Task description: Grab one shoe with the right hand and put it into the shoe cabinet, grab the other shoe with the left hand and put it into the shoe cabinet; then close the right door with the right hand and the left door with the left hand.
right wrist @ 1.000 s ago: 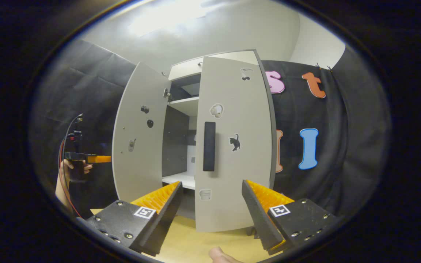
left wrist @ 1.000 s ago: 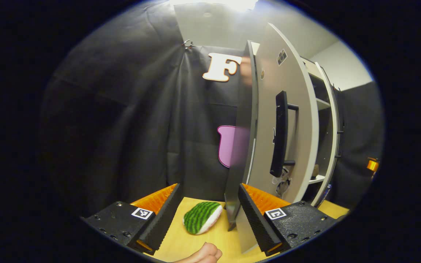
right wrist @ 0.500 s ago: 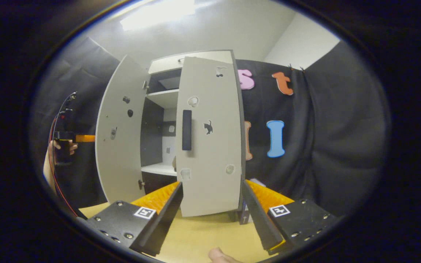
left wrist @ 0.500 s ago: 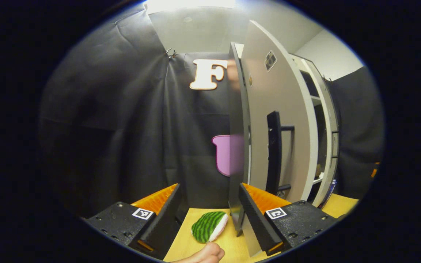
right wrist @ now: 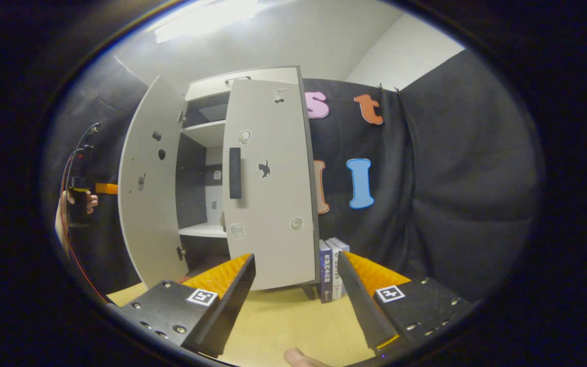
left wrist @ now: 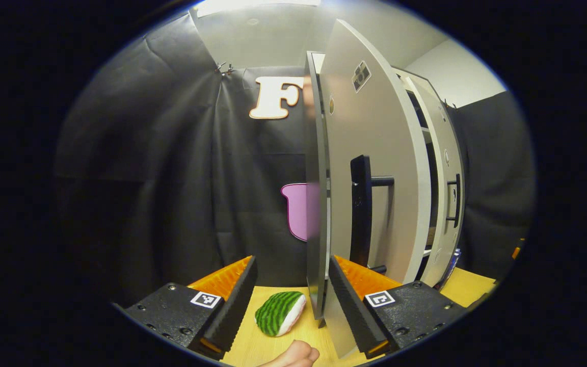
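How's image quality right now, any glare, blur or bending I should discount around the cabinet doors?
Left gripper view: ceiling light blows out the top edge; the left door bows from fisheye, its near edge soft. Right gripper view: ceiling glare at top, the right door fairly sharp, the cabinet interior shadowed.

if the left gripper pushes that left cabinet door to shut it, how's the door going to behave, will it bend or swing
The left door looks like a flat rigid panel, so it would probably swing as one piece rather than bend. It looks tall and thin, so it may move easily. The left gripper has its jaws apart at the door's edge; a push low down might twist it slightly.
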Demonstrator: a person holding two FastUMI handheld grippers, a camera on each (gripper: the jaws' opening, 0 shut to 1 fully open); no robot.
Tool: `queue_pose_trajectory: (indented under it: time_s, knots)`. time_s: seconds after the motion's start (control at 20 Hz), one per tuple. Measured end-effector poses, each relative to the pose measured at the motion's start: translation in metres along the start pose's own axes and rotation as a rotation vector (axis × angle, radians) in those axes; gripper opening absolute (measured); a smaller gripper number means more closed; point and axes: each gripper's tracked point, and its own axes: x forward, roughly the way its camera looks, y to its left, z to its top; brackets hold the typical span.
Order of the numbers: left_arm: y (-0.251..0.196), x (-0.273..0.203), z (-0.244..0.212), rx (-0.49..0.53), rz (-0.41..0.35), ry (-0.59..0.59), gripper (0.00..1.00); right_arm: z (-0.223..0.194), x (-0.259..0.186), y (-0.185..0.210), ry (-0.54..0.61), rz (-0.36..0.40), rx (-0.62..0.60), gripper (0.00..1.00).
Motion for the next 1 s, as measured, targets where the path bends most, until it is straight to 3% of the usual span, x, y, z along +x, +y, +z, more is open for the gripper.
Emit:
queue_pose_trajectory:
  time_s: [0.35,0.4,0.45,0.8,1.0]
  knots:
    - [-0.022,0.001,-0.002,-0.023,-0.048,0.025,0.87,0.005,-0.007,0.007,-0.010,0.013,-0.020,0.97]
    - [-0.025,0.001,-0.001,-0.016,-0.057,0.028,0.88,0.006,-0.008,0.007,-0.013,0.009,-0.018,0.94]
    - [-0.033,0.002,-0.002,-0.007,-0.064,0.029,0.87,0.007,-0.009,0.006,-0.016,0.004,-0.011,0.97]
    - [-0.053,0.002,-0.001,0.000,-0.040,0.031,0.88,0.005,-0.006,0.003,-0.012,-0.010,-0.002,0.97]
    - [-0.078,0.007,-0.001,-0.009,-0.075,0.035,0.88,0.003,-0.007,0.004,-0.013,-0.004,0.015,0.97]
